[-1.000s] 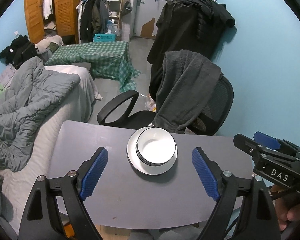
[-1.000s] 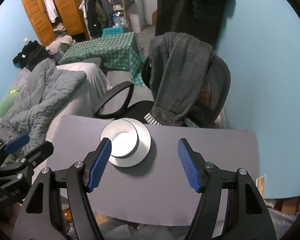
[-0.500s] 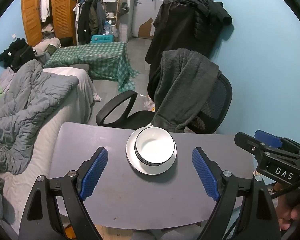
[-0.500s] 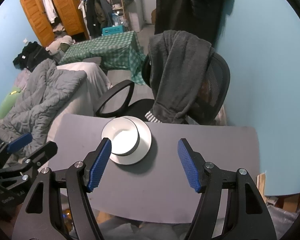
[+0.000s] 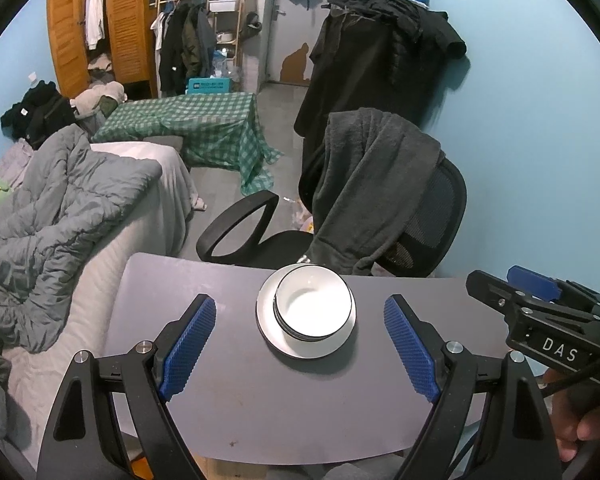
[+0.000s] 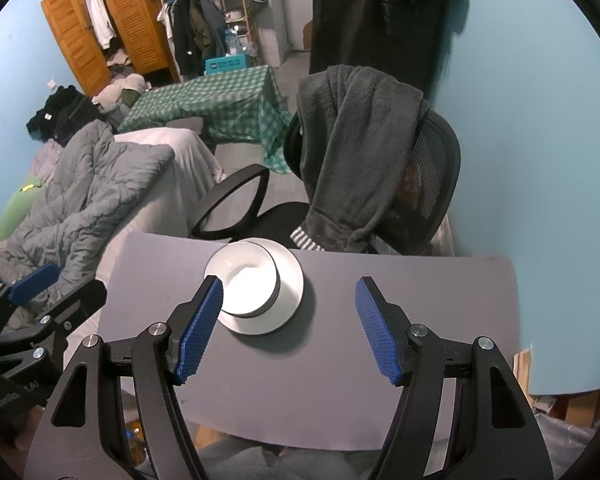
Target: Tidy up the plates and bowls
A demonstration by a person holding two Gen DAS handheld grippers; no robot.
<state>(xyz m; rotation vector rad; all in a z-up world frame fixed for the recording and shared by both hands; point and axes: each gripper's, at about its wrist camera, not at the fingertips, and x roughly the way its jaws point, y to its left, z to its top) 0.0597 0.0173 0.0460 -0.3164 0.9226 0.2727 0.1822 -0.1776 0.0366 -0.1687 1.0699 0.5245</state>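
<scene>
The bowl [image 5: 311, 307] sat on the plate [image 5: 272, 332], toward its far side, both near the far edge of the table [image 5: 260, 392]. Behind the table stood the chair [image 5: 432, 216] with a robe [image 5: 372, 184] draped over it; the bed [image 5: 60, 216] lay left.

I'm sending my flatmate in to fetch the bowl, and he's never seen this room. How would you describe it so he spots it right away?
Go to the grey table in front of the black office chair with the grey garment draped over it. Near the table's chair-side edge lies a white plate, and the bowl stands on it. It is white with a thin dark rim, deeper than the flat plate beneath.
</scene>
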